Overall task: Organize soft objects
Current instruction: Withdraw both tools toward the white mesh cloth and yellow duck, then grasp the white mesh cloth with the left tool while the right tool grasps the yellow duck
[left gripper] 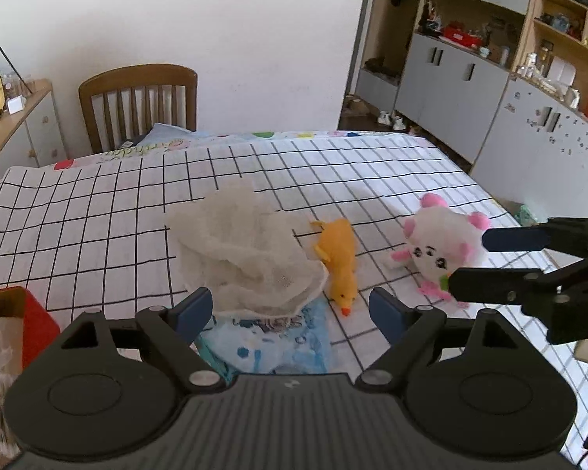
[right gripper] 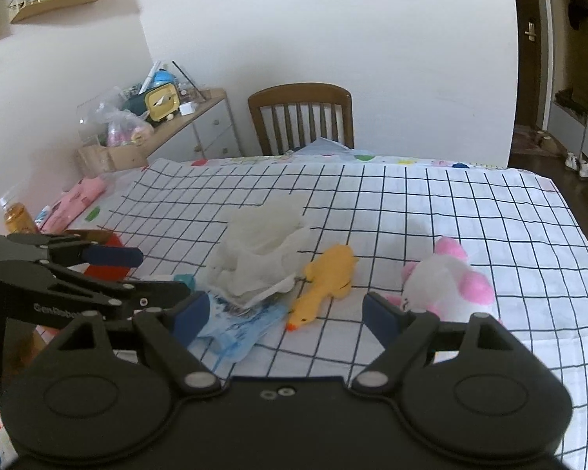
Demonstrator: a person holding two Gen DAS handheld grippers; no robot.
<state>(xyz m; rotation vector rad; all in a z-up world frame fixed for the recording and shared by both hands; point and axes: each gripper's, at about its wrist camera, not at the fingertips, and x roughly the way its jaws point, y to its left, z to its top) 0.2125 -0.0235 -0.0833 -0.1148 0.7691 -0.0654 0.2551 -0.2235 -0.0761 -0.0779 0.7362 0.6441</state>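
On the checked tablecloth [left gripper: 98, 211] a crumpled white gauze cloth [left gripper: 247, 250] lies partly over a blue printed packet [left gripper: 278, 340]. A yellow duck plush [left gripper: 337, 258] lies right of the cloth, beak toward me. Further right sits a white and pink plush [left gripper: 439, 243]. My left gripper [left gripper: 292, 311] is open, just short of the cloth and packet. My right gripper [left gripper: 472, 261] comes in from the right, open, close beside the pink plush. In the right wrist view my right gripper [right gripper: 286, 315] is open, with the duck [right gripper: 325, 278] and the plush [right gripper: 447, 282] just ahead. The left gripper [right gripper: 160, 272] is open at the left, near the cloth [right gripper: 262, 250].
A red box [left gripper: 39, 321] stands at the table's near left. A wooden chair [left gripper: 137, 102] is at the far edge. Grey cabinets [left gripper: 450, 74] line the right wall. A cluttered sideboard [right gripper: 168, 117], an orange bottle [right gripper: 17, 215] and a pink item [right gripper: 78, 199] are at the left.
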